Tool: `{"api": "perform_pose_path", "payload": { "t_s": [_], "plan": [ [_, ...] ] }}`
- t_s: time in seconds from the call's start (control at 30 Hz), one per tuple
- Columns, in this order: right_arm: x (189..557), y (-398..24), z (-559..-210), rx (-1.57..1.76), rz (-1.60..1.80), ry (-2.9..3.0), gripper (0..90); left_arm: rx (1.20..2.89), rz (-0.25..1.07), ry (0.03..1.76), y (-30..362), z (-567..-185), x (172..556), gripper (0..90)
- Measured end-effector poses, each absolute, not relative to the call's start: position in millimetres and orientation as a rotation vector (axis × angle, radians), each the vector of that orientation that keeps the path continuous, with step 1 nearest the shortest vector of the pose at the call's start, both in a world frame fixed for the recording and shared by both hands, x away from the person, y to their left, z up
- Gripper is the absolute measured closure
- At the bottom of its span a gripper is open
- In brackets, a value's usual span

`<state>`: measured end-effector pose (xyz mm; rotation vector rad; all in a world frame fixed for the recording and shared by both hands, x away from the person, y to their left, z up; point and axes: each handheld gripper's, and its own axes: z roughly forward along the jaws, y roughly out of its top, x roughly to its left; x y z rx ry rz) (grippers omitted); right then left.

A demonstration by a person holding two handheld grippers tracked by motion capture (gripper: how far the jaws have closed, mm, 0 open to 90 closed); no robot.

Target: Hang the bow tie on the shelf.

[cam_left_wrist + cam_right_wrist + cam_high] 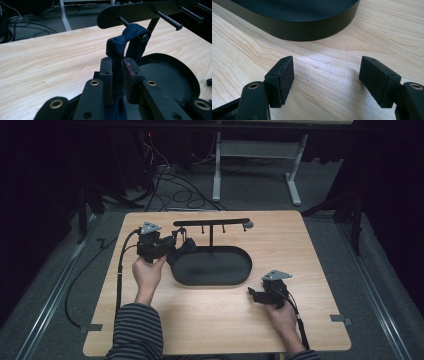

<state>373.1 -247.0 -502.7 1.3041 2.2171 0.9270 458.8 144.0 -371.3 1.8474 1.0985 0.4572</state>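
A black rack with an oval base tray (pixel 212 265) and a bar of pegs (pixel 212 223) stands mid-table. A dark blue cloth strip (pixel 127 37) is looped over the leftmost peg (pixel 143 37) and hangs down. My left gripper (pixel 117 77) is shut on that cloth just below the peg; in the high view the left gripper (pixel 172 242) sits at the rack's left end. My right gripper (pixel 327 80) is open over bare wood, close to the tray's rim (pixel 294 31); in the high view the right gripper (pixel 252 293) rests right of the tray's front.
Other pegs (pixel 170 21) stick out of the bar with nothing on them. The wooden table (pixel 300 250) has bare room at the right and front. Cables (pixel 175 190) and a white table frame (pixel 255 165) lie on the floor beyond.
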Motion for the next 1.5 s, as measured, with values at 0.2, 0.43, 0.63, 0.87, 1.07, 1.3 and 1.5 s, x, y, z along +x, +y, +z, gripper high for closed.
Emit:
{"api": "perform_pose_path", "payload": {
  "t_s": [0.2,0.43,0.63,0.87,1.07,1.3,1.5],
  "plan": [
    [373,-247,-503,1.304,0.928,2.215,29.6,1.855,0.464,1.099,146,-371,456,75.9],
    [373,-247,-503,1.304,0.927,2.217,29.5,1.844,0.466,1.093,148,-368,453,73.7],
    [373,-247,-503,1.304,0.927,2.217,29.6,1.849,0.479,1.101,148,-367,451,65.0],
    [373,-247,-503,1.304,0.927,2.217,29.5,1.848,0.478,1.097,152,-366,445,61.1],
    [373,-247,-503,1.302,0.928,2.217,29.6,1.825,0.473,1.115,162,-368,441,56.4],
    [373,-247,-503,1.303,0.928,2.217,29.6,1.808,0.474,1.121,174,-369,431,53.2],
    [373,-247,-503,1.303,0.928,2.217,29.6,1.796,0.466,1.133,182,-372,424,52.7]
  ]
}}
